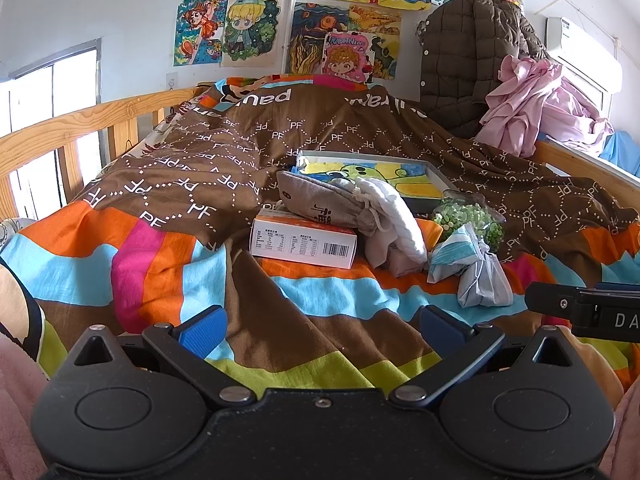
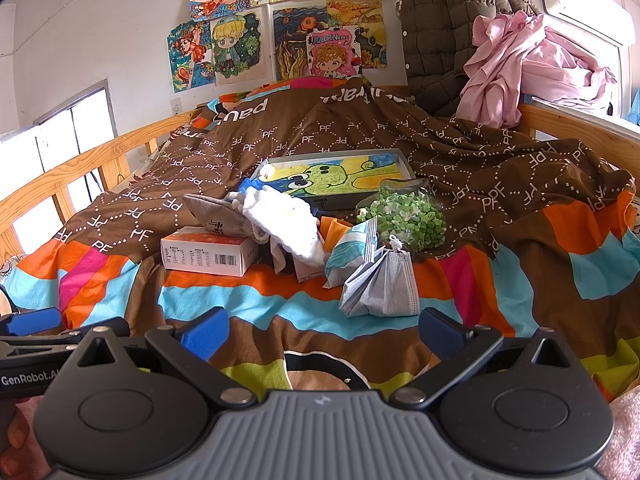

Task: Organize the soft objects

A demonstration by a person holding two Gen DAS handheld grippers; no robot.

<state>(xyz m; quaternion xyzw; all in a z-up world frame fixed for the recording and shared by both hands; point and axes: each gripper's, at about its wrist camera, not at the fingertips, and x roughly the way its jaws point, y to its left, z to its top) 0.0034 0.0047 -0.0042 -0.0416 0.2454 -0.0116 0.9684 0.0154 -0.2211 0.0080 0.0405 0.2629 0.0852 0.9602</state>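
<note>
A pile of small things lies on the striped quilt (image 1: 168, 264) mid-bed: a grey fabric pouch (image 1: 320, 204) resting on a white carton (image 1: 304, 244), a white cloth bundle (image 1: 396, 216), a blue-white packet (image 1: 456, 254), grey face masks (image 1: 486, 280) and a bag of green pieces (image 1: 472, 216). They also show in the right wrist view: pouch (image 2: 212, 212), carton (image 2: 208, 254), white cloth (image 2: 288, 220), packet (image 2: 352, 252), masks (image 2: 384, 288), green bag (image 2: 408, 216). My left gripper (image 1: 322, 328) and right gripper (image 2: 322, 330) are both open and empty, well short of the pile.
A shallow box with a frog drawing (image 2: 340, 176) lies behind the pile. A brown quilted jacket (image 2: 444, 28) and pink cloth (image 2: 520, 64) sit at the bed's far right corner. Wooden rails (image 1: 60, 132) run along the left; drawings (image 1: 312, 20) cover the wall.
</note>
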